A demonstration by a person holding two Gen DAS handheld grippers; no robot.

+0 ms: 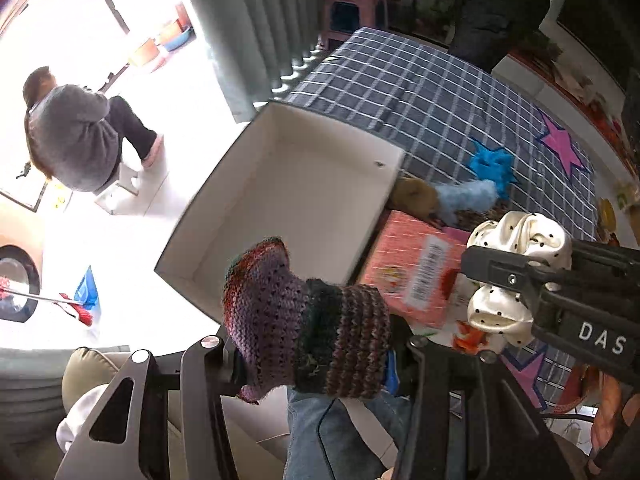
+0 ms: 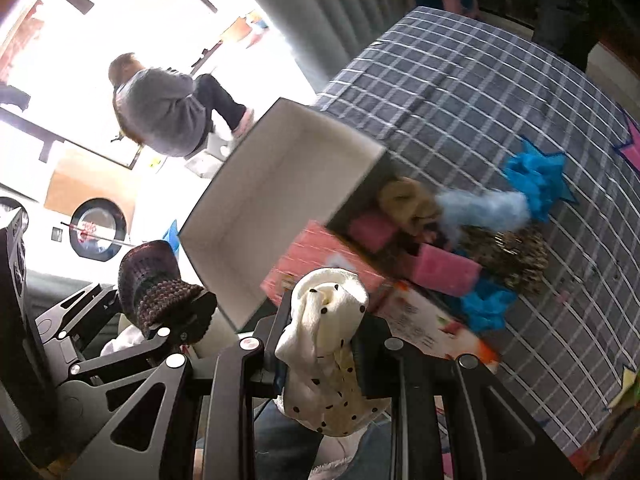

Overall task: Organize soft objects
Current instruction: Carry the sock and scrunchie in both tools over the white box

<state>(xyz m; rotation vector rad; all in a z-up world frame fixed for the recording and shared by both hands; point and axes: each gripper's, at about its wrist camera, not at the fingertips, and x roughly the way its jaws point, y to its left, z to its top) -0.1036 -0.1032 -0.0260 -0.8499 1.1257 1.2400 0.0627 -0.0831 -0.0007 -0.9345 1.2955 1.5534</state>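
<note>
Checked bedspread (image 1: pixel 420 92), knitted scrunchie (image 1: pixel 304 320), satin scrunchie (image 2: pixel 324 340)

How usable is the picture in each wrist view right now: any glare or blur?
Left wrist view: window side blown out white, white box rim slightly smeared, knitted piece in the left gripper sharp. Right wrist view: same glare upper left, fluffy toys motion-blurred, polka-dot scrunchie in the right gripper clear.
</note>
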